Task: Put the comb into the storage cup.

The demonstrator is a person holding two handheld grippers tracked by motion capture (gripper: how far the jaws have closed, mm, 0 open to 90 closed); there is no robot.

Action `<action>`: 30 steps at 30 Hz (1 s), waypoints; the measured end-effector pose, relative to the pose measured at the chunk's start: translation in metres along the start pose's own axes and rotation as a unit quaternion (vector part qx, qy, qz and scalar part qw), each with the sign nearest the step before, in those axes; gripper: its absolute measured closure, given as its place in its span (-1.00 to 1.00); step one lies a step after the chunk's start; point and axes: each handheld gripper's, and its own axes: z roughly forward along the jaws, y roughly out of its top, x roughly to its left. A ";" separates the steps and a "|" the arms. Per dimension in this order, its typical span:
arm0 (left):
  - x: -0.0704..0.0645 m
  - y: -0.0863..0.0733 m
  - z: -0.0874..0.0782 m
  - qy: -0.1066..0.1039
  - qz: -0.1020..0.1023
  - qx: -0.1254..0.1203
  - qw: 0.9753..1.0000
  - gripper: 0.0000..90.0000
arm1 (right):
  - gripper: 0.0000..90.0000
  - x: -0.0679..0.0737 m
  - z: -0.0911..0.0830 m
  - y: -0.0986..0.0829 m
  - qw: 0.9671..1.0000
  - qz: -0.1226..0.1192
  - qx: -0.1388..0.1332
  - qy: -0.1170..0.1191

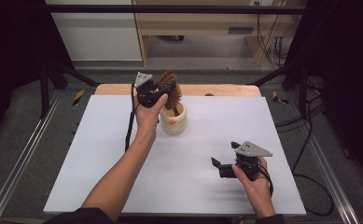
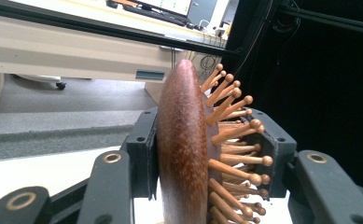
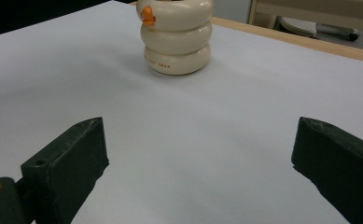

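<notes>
1. The wide white table top [image 1: 123, 163] spreads across the middle of the high view, with a strip of pale wooden edge [image 1: 226, 90] showing along its far side near the upper centre.

2. The person's left forearm [image 1: 118, 175] comes up from the bottom left of the high view and slants toward the upper centre; the right hand sits low at the lower right.

3. The cream ribbed ceramic holder with a small orange mark [image 1: 173, 119] stands upright on the table just above the middle of the high view. In the right gripper view it sits at the top centre [image 3: 177, 39], well beyond the jaws.

4. The black left gripper with its grey three-cornered plate [image 1: 163, 92] is raised at the upper centre of the high view, right above the holder. Its jaws are clamped on the head of the dark brown wooden paddle hairbrush with round-tipped wooden pins [image 1: 170, 88].

5. That brush stands upright, its handle reaching down into the holder's mouth. In the left gripper view the polished back [image 2: 181, 144] fills the centre, one jaw against it, the other among the pins at the right.

6. The black right gripper [image 1: 226, 161] rests low at the lower right of the high view, well apart from the holder. Its jaws stand spread wide with nothing between them, bare table showing in the gap in the right gripper view.
</notes>
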 end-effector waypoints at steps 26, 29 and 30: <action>0.005 -0.005 0.000 0.004 -0.015 0.000 1.000 0.11 | -0.91 0.000 0.002 -0.001 1.000 -0.002 0.003 0.003; 0.005 -0.006 0.000 0.003 -0.015 0.001 1.000 0.11 | -0.91 0.000 0.002 -0.001 1.000 -0.001 0.004 0.003; 0.005 -0.007 0.000 0.004 -0.015 0.001 1.000 0.11 | -0.91 0.000 0.002 -0.001 1.000 -0.002 0.005 0.003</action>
